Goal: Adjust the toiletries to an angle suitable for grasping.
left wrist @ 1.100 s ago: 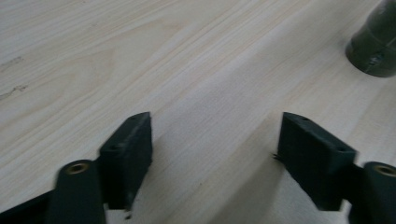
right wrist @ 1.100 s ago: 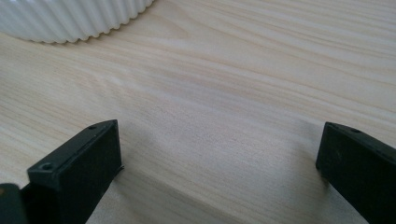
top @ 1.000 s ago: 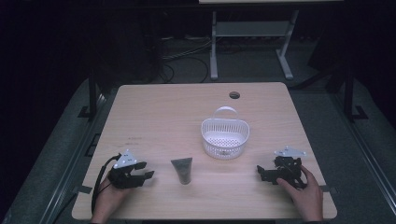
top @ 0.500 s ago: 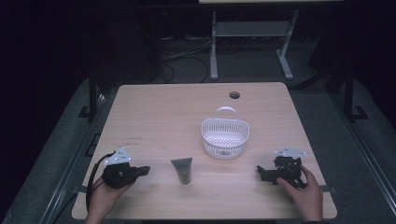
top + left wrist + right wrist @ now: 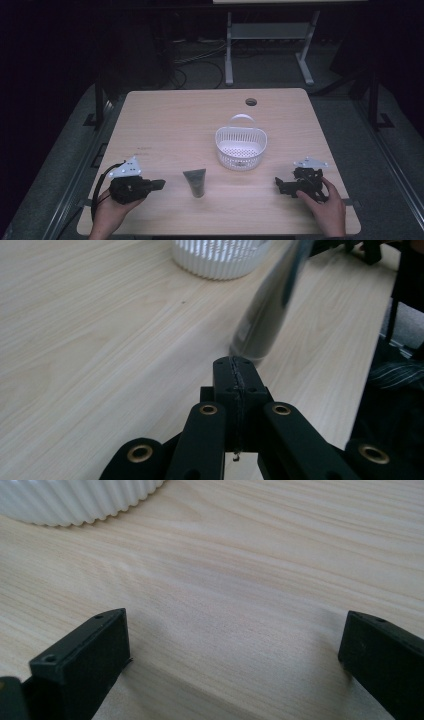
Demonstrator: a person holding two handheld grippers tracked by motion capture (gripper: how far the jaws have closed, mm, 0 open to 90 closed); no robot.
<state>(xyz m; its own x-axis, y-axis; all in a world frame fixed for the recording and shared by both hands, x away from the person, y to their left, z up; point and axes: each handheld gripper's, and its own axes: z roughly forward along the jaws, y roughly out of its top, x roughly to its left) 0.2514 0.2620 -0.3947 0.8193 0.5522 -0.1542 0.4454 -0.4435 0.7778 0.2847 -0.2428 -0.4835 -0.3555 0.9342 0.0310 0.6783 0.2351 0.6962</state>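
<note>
A dark grey tube [image 5: 195,182] lies on the wooden table [image 5: 190,130] near its front edge, cap end toward the front. My left gripper [image 5: 161,184] rests on the table left of the tube and points at it. In the left gripper view the left gripper [image 5: 235,365] is shut with nothing between its jaws, and the tube [image 5: 265,315] lies blurred just beyond the tips. My right gripper [image 5: 278,184] sits at the front right, pointing left. Seen from its own camera, the right gripper [image 5: 235,625] stands wide open over bare wood.
A white slotted basket [image 5: 222,150] with a handle stands right of the table's centre, behind the tube; its ribbed wall shows as basket [image 5: 220,260] and basket [image 5: 75,500]. A cable hole [image 5: 251,102] lies near the far edge. Dark floor and a metal stand surround the table.
My left gripper shifted a little left, then back toward the tube, turning slightly. The right gripper, the tube and the basket have stayed put.
</note>
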